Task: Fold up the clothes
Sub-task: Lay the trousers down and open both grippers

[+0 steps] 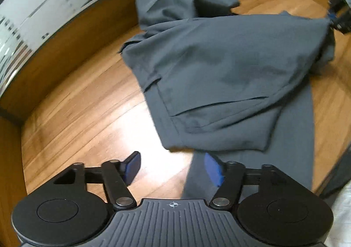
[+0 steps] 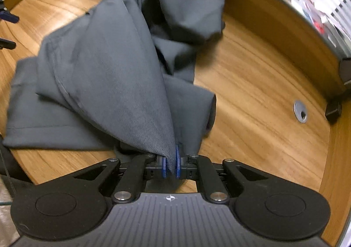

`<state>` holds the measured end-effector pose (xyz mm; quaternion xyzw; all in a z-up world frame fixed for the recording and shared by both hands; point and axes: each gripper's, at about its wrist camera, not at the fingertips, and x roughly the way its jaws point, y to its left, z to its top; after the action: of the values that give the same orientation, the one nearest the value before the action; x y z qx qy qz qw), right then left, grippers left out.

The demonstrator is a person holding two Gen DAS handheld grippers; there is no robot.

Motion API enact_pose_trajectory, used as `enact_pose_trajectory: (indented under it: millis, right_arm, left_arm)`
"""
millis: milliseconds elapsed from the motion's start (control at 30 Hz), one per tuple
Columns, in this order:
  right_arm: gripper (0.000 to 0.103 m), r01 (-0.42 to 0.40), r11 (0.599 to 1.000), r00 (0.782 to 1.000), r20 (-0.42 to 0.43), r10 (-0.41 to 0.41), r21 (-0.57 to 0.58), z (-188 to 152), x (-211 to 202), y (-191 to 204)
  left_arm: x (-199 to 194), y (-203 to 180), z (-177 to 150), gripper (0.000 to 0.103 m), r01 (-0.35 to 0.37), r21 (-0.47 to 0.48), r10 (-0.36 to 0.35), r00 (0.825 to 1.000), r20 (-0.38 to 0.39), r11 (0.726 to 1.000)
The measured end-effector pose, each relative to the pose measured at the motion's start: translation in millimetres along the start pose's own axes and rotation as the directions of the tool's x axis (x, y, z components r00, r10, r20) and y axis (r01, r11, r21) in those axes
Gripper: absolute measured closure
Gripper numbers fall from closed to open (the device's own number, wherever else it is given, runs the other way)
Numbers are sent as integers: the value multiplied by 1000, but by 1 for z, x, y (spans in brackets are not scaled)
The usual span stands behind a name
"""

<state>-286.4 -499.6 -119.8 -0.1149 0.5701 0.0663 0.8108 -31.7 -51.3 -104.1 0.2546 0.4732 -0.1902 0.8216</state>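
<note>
A dark grey garment (image 1: pixel 219 75) lies partly bunched on the wooden table (image 1: pixel 76 115). My left gripper (image 1: pixel 173 168) is open and empty, low over the table at the garment's near edge; its right blue pad (image 1: pixel 212 169) lies over the cloth. My right gripper (image 2: pixel 170 166) is shut on a corner of the grey garment (image 2: pixel 114 67) and lifts it, so the cloth hangs in a taut fold toward the table. The right gripper also shows at the far right of the left wrist view (image 1: pixel 339 20).
A wooden rim and a frosted striped glass wall (image 1: pixel 43 5) bound the table. A round metal cable grommet (image 2: pixel 300 111) sits in the table top near a black bracket (image 2: pixel 333 110). Bare wood (image 2: pixel 252 71) lies right of the garment.
</note>
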Motion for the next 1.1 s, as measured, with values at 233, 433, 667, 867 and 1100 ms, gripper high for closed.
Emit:
enact_pose_trajectory:
  millis: [233, 433, 667, 867, 1100]
  right_arm:
    - [95, 19, 996, 1000, -12, -18, 89, -24, 32, -1]
    - [95, 10, 994, 1000, -7, -9, 109, -31, 32, -1]
    - [77, -63, 990, 997, 40, 58, 126, -20, 6, -8]
    - [46, -138, 984, 984, 126, 123, 111, 16, -29, -22]
    - [19, -94, 993, 971, 227, 76, 69, 90, -24, -41]
  left_arm:
    - [37, 33, -8, 27, 80, -163, -88, 995, -44, 983]
    - [71, 43, 2, 27, 185, -234, -214, 971, -105, 954]
    - [86, 44, 14, 30, 226, -286, -266, 958, -111, 931]
    - [91, 43, 16, 44, 225, -340, -278, 954, -114, 913]
    - [89, 45, 14, 43, 196, -396, -255, 962, -102, 897]
